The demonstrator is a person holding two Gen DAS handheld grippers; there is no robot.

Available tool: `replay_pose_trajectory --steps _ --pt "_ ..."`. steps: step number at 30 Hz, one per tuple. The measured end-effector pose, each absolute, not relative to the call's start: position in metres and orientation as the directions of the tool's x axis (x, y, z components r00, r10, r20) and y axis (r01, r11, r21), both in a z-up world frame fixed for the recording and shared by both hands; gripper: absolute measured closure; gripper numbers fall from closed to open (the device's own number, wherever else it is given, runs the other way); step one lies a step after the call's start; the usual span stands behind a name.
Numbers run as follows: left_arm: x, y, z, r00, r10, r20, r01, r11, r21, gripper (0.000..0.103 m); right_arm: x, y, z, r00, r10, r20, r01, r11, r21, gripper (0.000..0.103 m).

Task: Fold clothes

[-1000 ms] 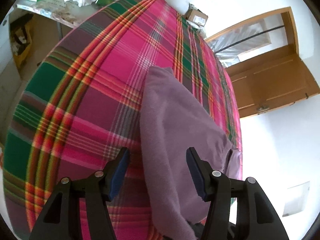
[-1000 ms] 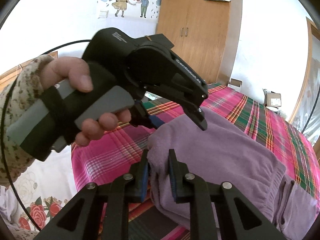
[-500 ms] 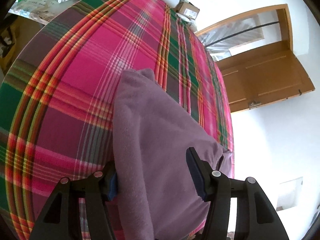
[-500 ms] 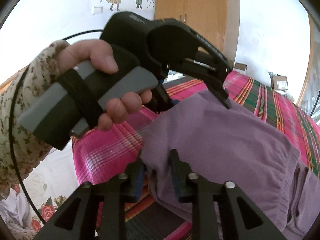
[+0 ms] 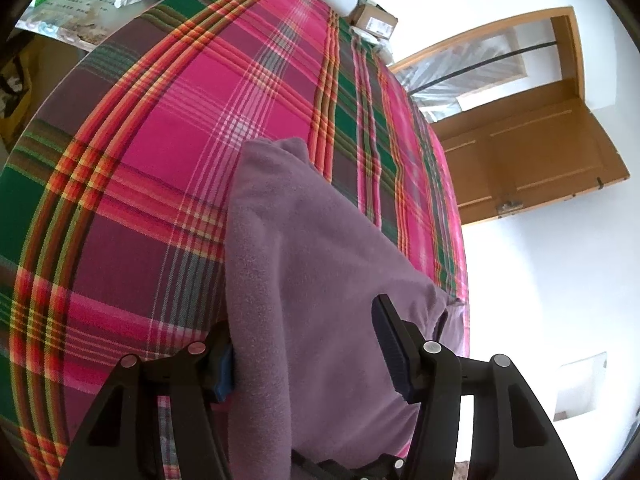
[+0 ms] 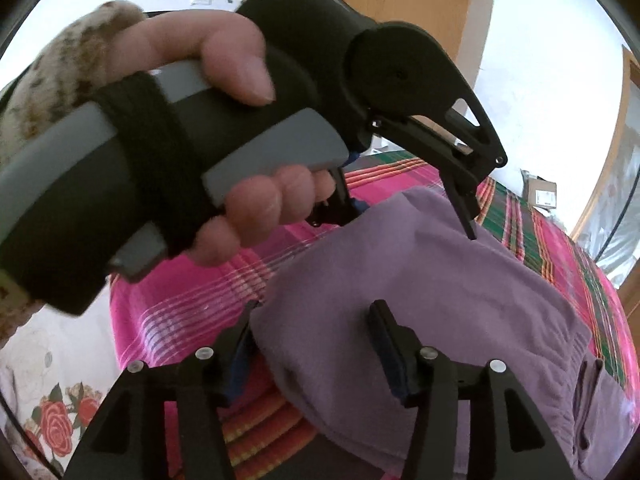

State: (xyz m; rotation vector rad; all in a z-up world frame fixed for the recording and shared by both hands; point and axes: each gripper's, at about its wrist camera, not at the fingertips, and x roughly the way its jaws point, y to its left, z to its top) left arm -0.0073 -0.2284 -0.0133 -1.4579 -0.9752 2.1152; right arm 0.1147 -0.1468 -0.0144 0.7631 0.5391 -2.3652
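Note:
A purple fleece garment [image 5: 312, 264] lies folded on the pink and green plaid bed cover [image 5: 160, 160]. My left gripper [image 5: 306, 350] stands wide open astride its near end; the cloth edge covers part of the left finger. In the right wrist view the same garment [image 6: 460, 300] lies below my right gripper [image 6: 312, 348]. Those jaws are opening, with the garment's corner loose between the pads. A person's hand [image 6: 224, 56] holds the left gripper [image 6: 414, 220] just beyond, its tips at the garment's far edge.
A cluttered table [image 5: 80, 20] stands beyond the bed's far left corner, and a cardboard box [image 5: 376, 22] lies past its far end. An open wooden door [image 5: 528, 160] is on the right. A wooden wardrobe [image 6: 400, 8] stands against the wall. A floral sheet [image 6: 48, 400] shows at the bed's near edge.
My right jaws, shut on the garment's corner before, have spread and let it go. My left gripper has slid over the garment, which now lies between its fingers.

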Motion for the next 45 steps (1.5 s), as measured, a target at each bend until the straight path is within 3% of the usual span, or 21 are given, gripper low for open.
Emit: replay_pose_trajectory --steps 5,16,18,23,26,37,39,43,45 --pt "-0.009 -0.226 -0.012 -0.374 0.654 -0.657 0.061 -0.690 -0.721 0.043 0.098 -0.144 -0.016 -0.643 -0.409 -0.647 0.620 -0.774 -0.127 0.038" --pt "-0.009 -0.227 -0.009 -0.368 0.643 -0.671 0.062 -0.703 -0.708 0.043 0.082 -0.146 -0.017 -0.617 -0.405 -0.674 0.623 -0.776 -0.104 0.037" --pt "-0.009 -0.226 -0.009 -0.368 0.641 -0.674 0.064 -0.705 -0.706 0.043 0.081 -0.146 -0.017 -0.618 -0.404 -0.674 0.621 -0.777 -0.104 0.042" --pt "-0.011 -0.225 -0.009 -0.365 0.639 -0.677 0.080 -0.703 -0.706 0.043 0.077 -0.143 -0.015 -0.626 -0.407 -0.666 0.616 -0.781 -0.102 0.070" --pt "-0.010 -0.225 -0.009 -0.365 0.633 -0.683 0.092 -0.705 -0.703 0.049 0.077 -0.141 -0.012 -0.624 -0.424 -0.657 0.625 -0.775 -0.093 0.082" --pt "-0.005 -0.217 0.002 -0.380 0.606 -0.699 0.110 -0.721 -0.684 0.055 0.075 -0.120 0.005 -0.648 -0.472 -0.598 0.624 -0.779 -0.060 0.084" --pt "-0.004 -0.213 0.009 -0.389 0.603 -0.696 0.103 -0.723 -0.683 0.062 0.077 -0.114 0.011 -0.655 -0.484 -0.579 0.621 -0.783 -0.048 0.084" --pt "-0.003 -0.205 0.021 -0.402 0.604 -0.688 0.084 -0.724 -0.685 0.063 0.129 -0.081 0.019 -0.670 -0.501 -0.548 0.613 -0.790 -0.026 0.084" --pt "-0.002 -0.199 0.029 -0.411 0.606 -0.681 0.072 -0.723 -0.687 0.063 0.112 -0.071 0.024 -0.681 -0.508 -0.527 0.607 -0.794 -0.019 0.085"
